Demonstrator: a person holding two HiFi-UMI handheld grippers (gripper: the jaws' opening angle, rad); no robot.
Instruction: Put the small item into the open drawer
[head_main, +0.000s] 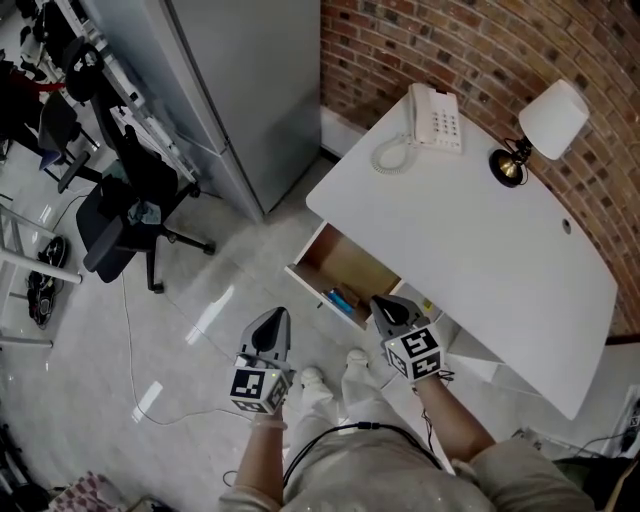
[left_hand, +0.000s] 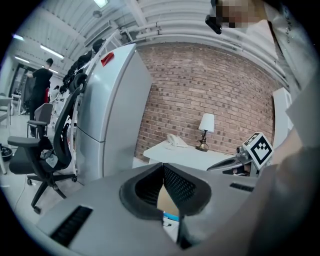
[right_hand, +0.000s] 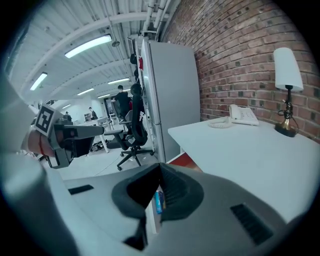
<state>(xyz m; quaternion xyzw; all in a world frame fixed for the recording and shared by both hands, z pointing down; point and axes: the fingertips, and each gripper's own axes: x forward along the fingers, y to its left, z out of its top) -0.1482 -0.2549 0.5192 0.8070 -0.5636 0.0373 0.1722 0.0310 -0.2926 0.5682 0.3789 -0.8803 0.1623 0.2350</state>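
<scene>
1. Standing at the corner of a white desk (head_main: 470, 240), a person holds the left gripper (head_main: 275, 318) and the right gripper (head_main: 380, 302) low, in front of the desk.
2. An open drawer (head_main: 345, 262) sticks out from the desk's front, showing its wooden inside.
3. A small blue item (head_main: 343, 298) lies inside the drawer, near its front edge.
4. The left gripper hangs over the floor, beside the drawer and apart from it. In its own view its jaws are pressed together at the tips, with nothing between them.
5. The right gripper sits just by the drawer's front corner, near the blue item but not touching it. Its jaws are also pressed together at the tips and pinch nothing. The blue item (right_hand: 159, 200) shows only through the gap below them.
6. A white phone (head_main: 437, 117) and a lamp (head_main: 545, 125) stand on the desk's far side, by the brick wall (head_main: 450, 40).
7. A grey cabinet (head_main: 240, 90) stands left of the desk, with a black office chair (head_main: 125, 215) further left.
</scene>
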